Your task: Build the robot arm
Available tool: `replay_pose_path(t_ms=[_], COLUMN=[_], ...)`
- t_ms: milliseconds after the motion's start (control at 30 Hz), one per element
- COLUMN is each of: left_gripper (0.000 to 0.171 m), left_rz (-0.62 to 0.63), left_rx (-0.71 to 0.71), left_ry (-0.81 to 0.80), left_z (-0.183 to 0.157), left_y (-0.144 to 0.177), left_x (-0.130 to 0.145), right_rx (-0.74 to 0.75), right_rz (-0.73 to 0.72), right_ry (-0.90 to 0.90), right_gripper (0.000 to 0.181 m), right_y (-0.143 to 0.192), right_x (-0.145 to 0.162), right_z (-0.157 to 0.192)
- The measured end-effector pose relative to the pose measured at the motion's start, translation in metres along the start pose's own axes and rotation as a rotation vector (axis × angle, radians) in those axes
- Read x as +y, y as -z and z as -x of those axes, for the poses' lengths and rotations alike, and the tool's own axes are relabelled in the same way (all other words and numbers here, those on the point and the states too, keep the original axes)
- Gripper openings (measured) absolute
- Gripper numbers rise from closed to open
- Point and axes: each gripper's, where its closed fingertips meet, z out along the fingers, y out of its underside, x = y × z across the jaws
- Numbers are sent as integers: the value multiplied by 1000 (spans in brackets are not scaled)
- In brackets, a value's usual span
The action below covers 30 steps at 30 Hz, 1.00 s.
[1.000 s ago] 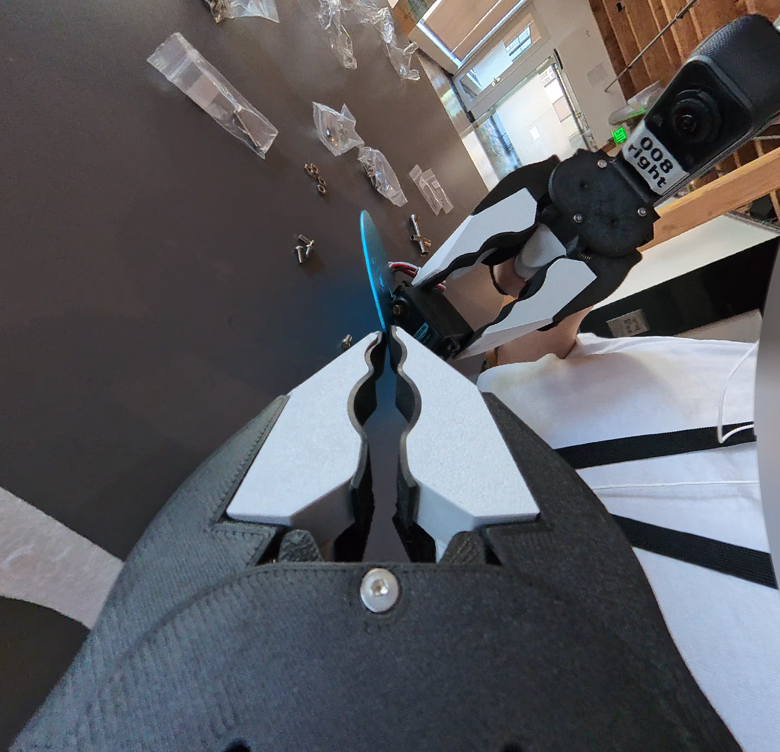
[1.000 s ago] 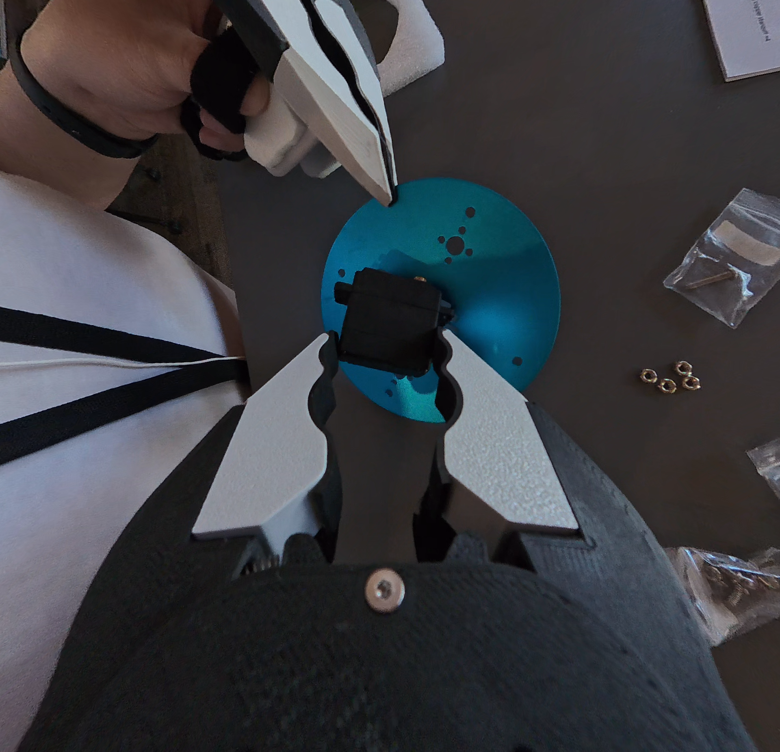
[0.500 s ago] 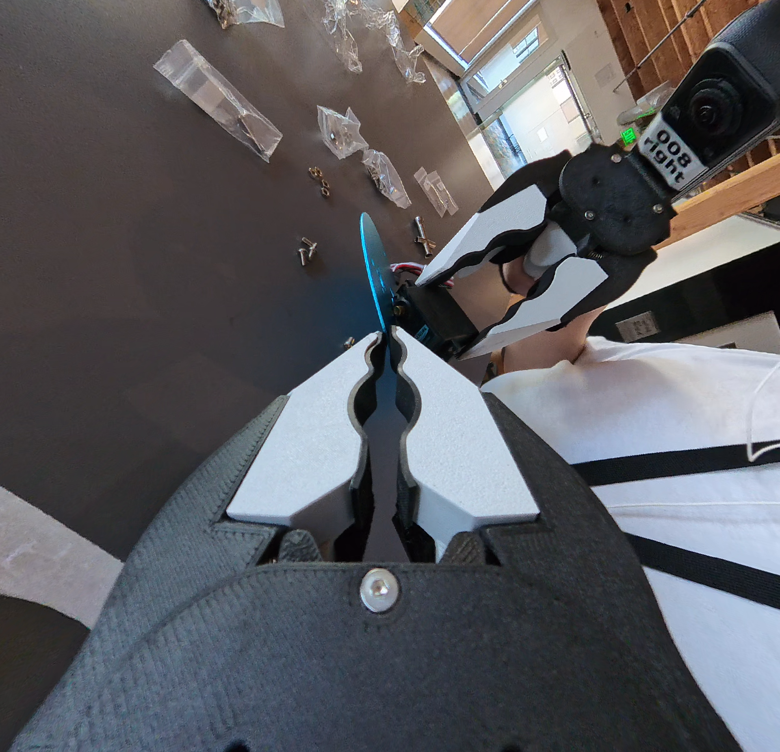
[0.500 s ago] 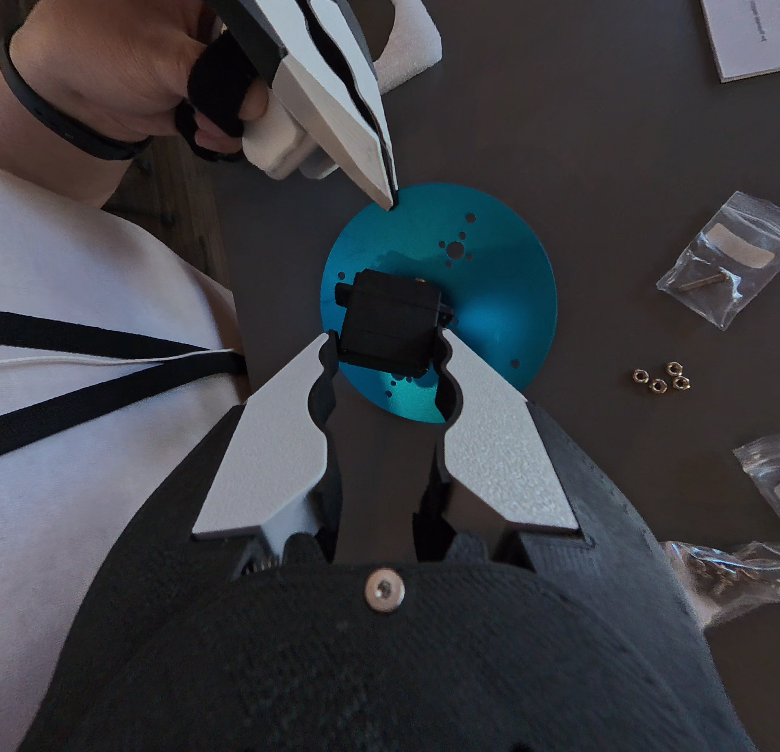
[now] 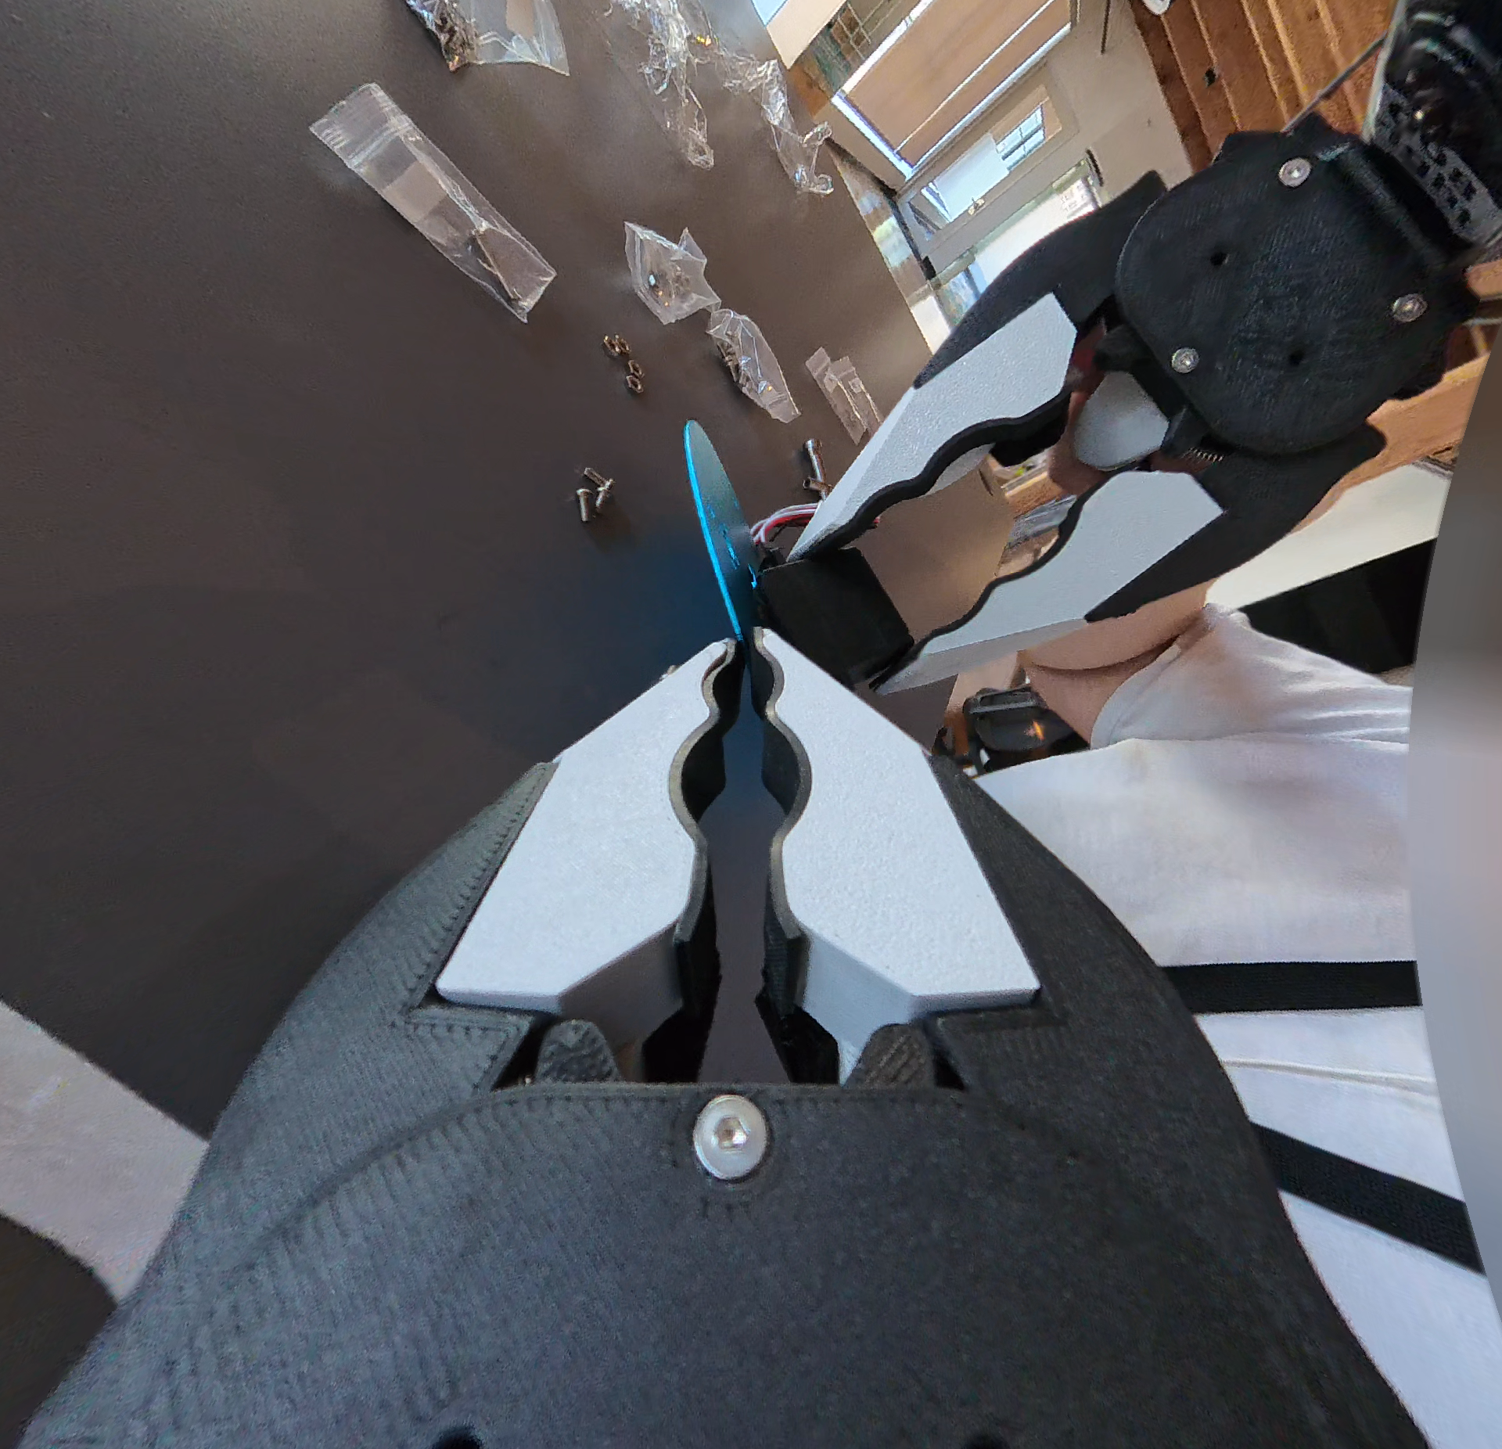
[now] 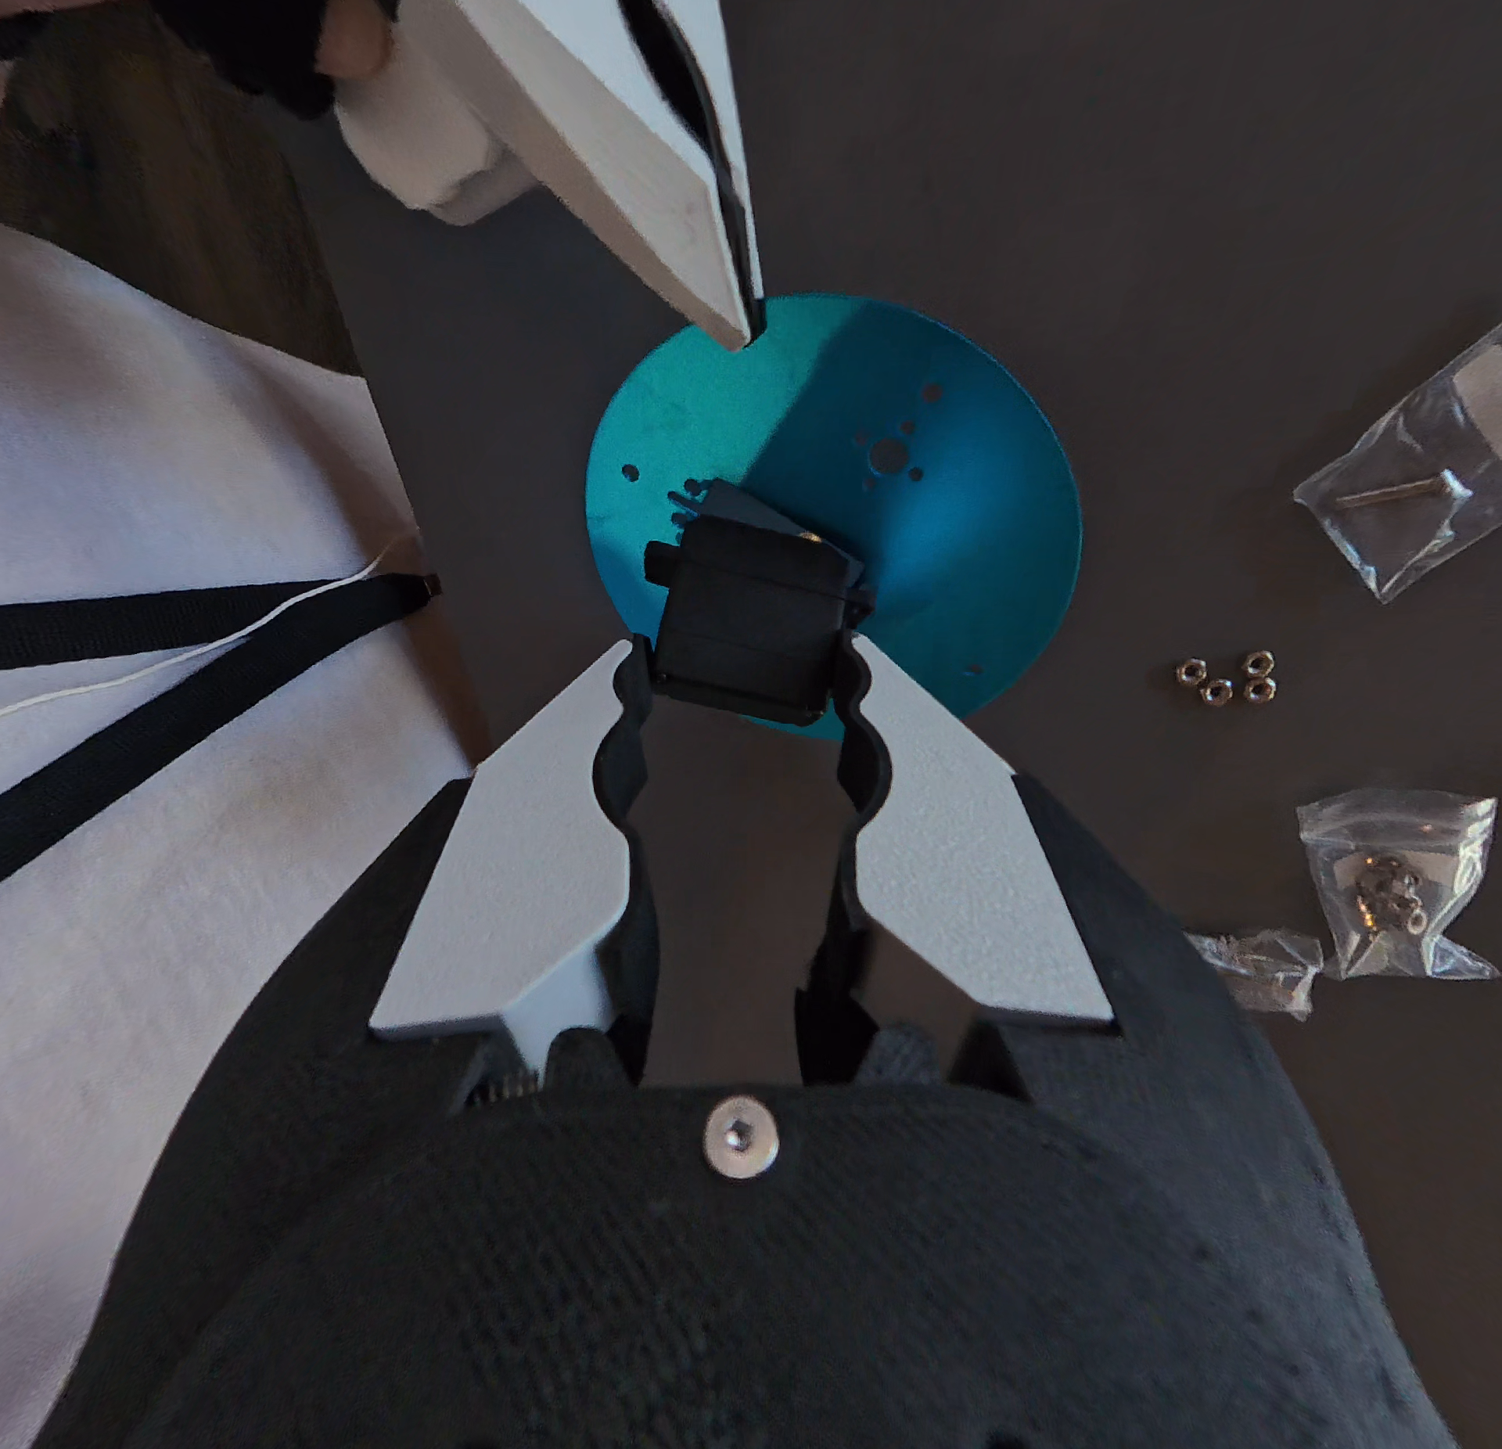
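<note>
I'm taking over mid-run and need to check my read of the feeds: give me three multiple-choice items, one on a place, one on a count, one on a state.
1. Where does the left claw grip the blue disc?
A. at its rim
B. at its centre hole
C. nowhere

2. How many loose nuts lie right of the disc?
A. two
B. four
C. six

3. What is the right claw doing?
A. hanging open and empty
B. shut on the black servo
C. shut on a bag

Answers: 1 A, the tips pinch the disc's edge. 2 B, four sit in a cluster. 3 B, both fingers press the servo's sides.
</note>
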Motion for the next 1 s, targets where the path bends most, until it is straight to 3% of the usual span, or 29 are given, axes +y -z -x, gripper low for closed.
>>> replay_pose_path(t_ms=[633,800,1000], left_gripper=[0,0,0], left_rz=[-198,-204,-200], left_rx=[-192,-240,-284], left_ry=[-200,-259,-275], left_z=[-9,-12,-9], left_y=[-5,-4,-3], left_x=[-3,-2,2], right_rx=[-150,-227,-271], right_rz=[372,431,371], right_ry=[-145,-174,-185], right_gripper=[44,45,44], right_y=[5,5,3], right_x=[6,4,1], right_z=[3,3,3])
